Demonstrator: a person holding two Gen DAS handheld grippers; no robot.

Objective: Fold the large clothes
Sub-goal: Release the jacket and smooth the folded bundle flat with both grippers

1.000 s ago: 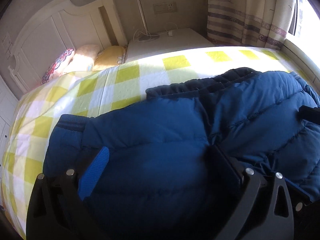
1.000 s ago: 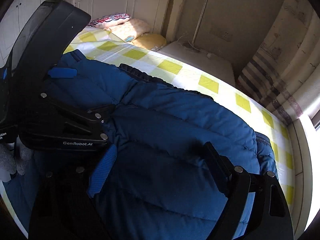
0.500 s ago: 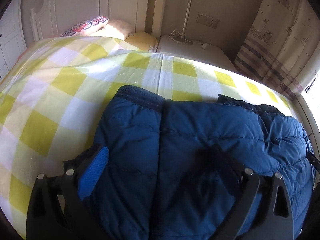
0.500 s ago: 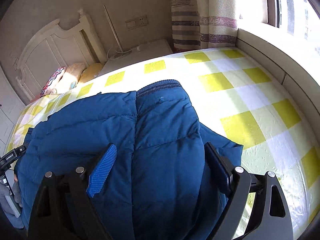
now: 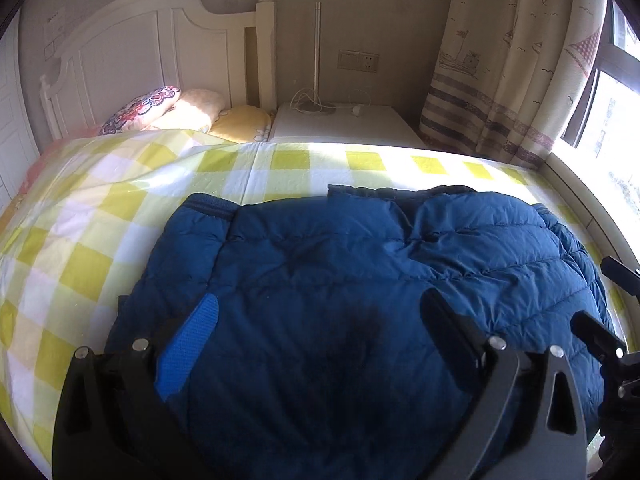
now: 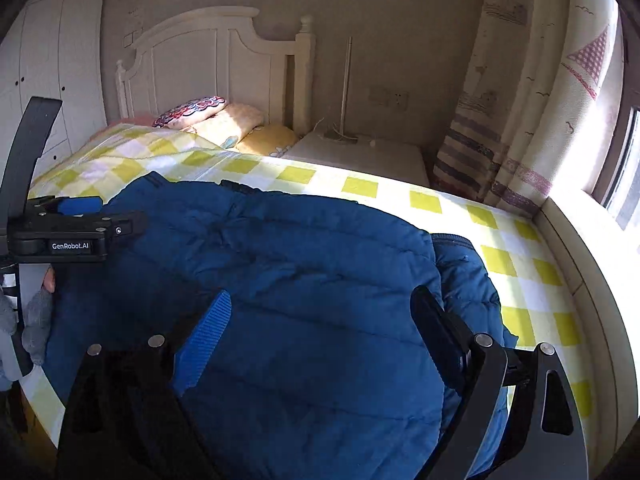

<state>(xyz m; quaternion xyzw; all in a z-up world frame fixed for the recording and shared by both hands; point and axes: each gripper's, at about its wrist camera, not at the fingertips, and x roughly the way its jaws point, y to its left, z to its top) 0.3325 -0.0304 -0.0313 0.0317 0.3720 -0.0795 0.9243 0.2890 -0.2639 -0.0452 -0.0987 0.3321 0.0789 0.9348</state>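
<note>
On the yellow-checked bed (image 5: pixel 100 216), the blue down jacket (image 5: pixel 360 280) lies folded; left gripper (image 5: pixel 320 320) and right gripper (image 6: pixel 320 316), its jaws just widening, hover open above, and should press the bulk flat evenly.

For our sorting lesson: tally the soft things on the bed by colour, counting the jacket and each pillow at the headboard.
Blue: 1, the jacket
Floral-patterned: 1, the floral pillow
Peach: 1, the peach pillow
Yellow: 1, the yellow pillow
Total: 4
</note>
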